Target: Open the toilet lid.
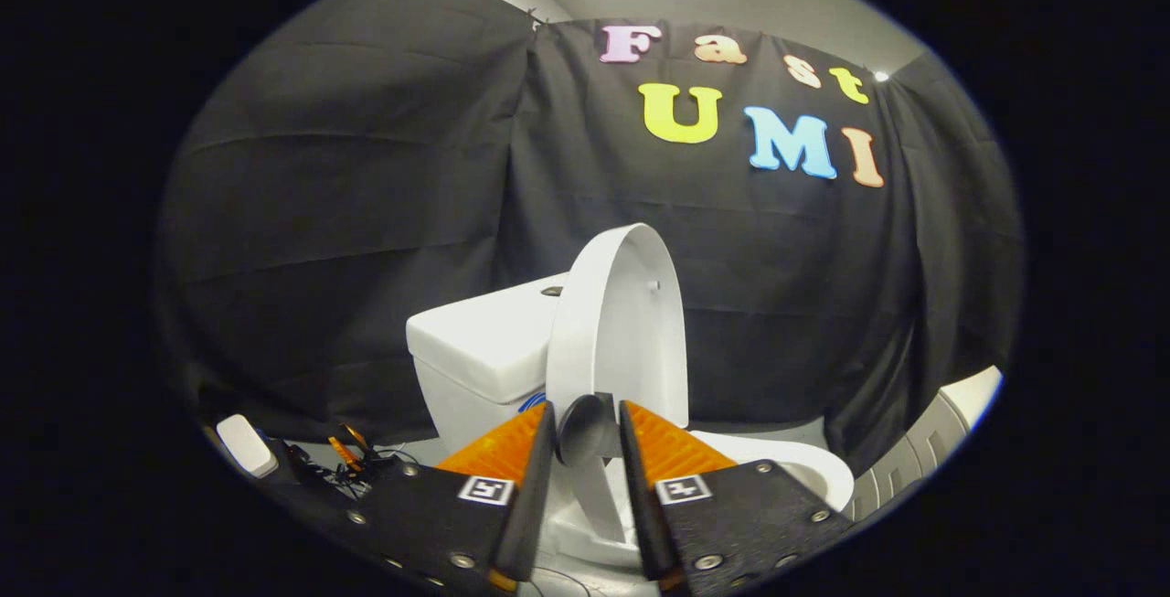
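Left of the white ceramic toilet tank we see a small white box and tangled cables on the floor. Right of the tank, the white plastic toilet lid stands raised, almost upright. Our hand-held gripper pinches the lid's edge between nearly closed fingers, probably to steer it back. Right of the tank lies the open bowl rim.

Claw points forward, level. Two orange ribbed fingers on black plates with square markers sit close together, narrow gap between. Both press a small dark round knob held between the tips.
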A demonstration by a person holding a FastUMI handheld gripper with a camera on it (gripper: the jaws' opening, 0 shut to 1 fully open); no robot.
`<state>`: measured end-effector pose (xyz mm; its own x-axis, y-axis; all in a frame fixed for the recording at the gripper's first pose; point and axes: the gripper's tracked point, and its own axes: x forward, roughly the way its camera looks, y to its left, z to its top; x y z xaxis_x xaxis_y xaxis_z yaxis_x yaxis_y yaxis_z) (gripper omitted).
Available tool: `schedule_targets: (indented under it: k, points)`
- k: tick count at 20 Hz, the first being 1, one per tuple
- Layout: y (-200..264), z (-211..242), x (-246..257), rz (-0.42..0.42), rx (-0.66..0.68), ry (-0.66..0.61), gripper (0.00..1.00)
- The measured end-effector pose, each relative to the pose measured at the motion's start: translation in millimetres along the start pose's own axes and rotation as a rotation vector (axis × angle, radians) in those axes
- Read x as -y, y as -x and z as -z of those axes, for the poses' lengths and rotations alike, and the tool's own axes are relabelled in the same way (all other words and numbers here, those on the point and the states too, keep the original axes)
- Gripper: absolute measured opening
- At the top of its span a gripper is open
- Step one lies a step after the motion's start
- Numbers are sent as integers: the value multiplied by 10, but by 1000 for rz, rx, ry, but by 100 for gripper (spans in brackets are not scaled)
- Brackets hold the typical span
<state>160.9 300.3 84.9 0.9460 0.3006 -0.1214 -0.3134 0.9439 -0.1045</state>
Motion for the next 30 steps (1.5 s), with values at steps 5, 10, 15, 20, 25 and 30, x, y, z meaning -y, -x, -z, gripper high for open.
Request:
schedule_targets:
  k: [5,10,15,20,25,30]
  points:
    - [198,-255,230,12,61,-27,95]
    - [484,-334,571,43,85,-61,95]
    - [801,-386,927,82,123,-94,95]
    - [1212,-439,1310,137,172,-75,95]
    - [1563,-192,1563,187,194,-91,95]
    - [1824,155,1846,255,202,-135,95]
